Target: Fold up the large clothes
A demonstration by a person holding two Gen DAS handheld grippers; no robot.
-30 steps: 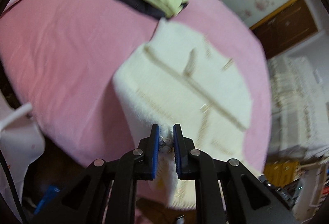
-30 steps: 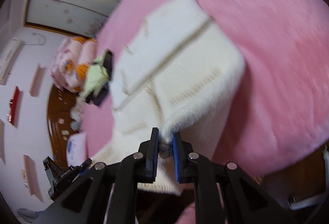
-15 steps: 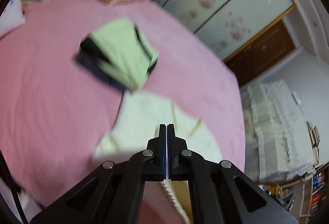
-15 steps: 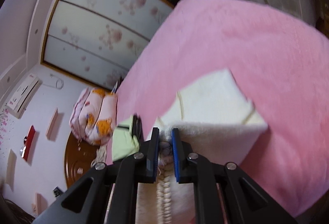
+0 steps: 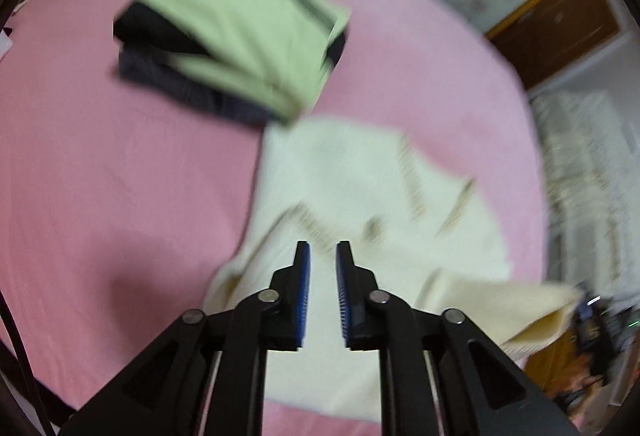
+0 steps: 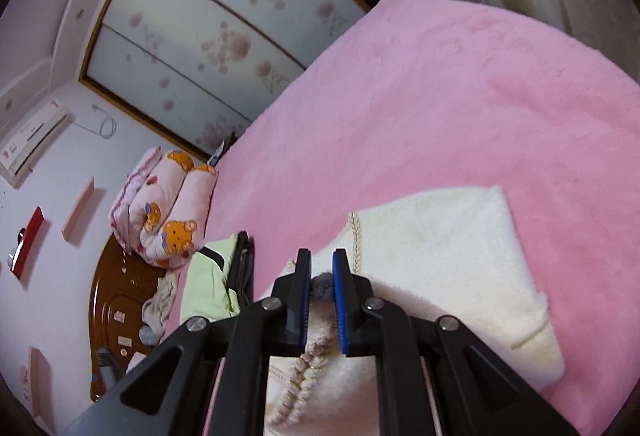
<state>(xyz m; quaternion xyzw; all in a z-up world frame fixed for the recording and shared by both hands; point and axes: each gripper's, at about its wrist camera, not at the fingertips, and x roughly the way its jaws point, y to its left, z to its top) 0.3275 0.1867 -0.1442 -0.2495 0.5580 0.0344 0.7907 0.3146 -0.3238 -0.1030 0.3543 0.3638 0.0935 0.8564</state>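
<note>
A cream fuzzy sweater (image 5: 360, 188) with braided trim lies partly folded on the pink bed (image 5: 100, 176). In the left wrist view my left gripper (image 5: 323, 256) hovers just above the sweater, jaws parted and empty. In the right wrist view my right gripper (image 6: 321, 264) is closed on a bunched bit of the cream sweater (image 6: 440, 260), with cloth showing between the blue pads. The sweater's far fold lies flat on the bed (image 6: 460, 96).
A folded stack of light-green and dark clothes (image 5: 236, 36) lies on the bed just beyond the sweater; it also shows in the right wrist view (image 6: 216, 276). Rolled cartoon bedding (image 6: 168, 204) sits at the headboard. A floral wardrobe (image 6: 200, 36) stands past the bed.
My left gripper has opened and let go of the sweater, which now lies on the bed. Both grippers have carried the near edge forward over the sweater. The right gripper still grips cloth.
</note>
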